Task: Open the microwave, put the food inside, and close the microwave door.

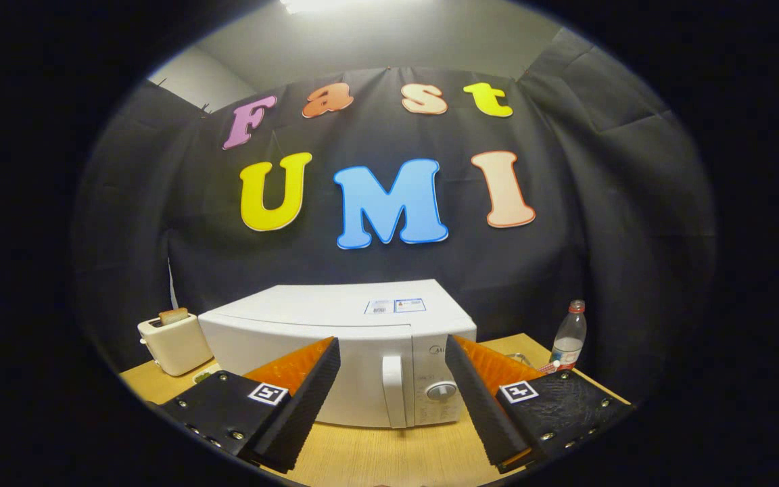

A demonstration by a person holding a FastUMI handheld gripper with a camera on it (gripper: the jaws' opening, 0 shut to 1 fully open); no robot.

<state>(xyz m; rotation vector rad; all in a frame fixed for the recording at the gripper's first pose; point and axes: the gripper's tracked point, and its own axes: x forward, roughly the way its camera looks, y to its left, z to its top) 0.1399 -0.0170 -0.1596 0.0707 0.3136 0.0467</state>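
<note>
at the far left of the wooden bench [376, 450] stands a cream toaster [174, 343] with a slice of bread [173, 315] poking out of its slot, and just beside its foot there is a small greenish thing on what may be a plate [204, 376], too hidden by the left finger to name; it could be the food for the task, but i cannot tell. next comes the white microwave [335, 341], its door [295, 352] shut flush, with the upright door handle [393, 391] at the door's right edge and a round dial [441, 389] on the control panel just right of it. the tongs [393, 399] hang spread wide and hold nothing, the handle lying beyond them in the gap between the two fingers, apart from both. to the right, beyond the right finger, a clear plastic bottle [569, 338] with a red cap stands near the bench's back edge. the step in hand looks like opening the door, not yet begun. to do it well, i would bring the tongs straight ahead so the handle sits centred between the fingers, close on it squarely, then pull in an arc that follows the hinge on the door's left side, not straight back, so the light microwave is not dragged across the bench; stay clear of the dial.
</note>
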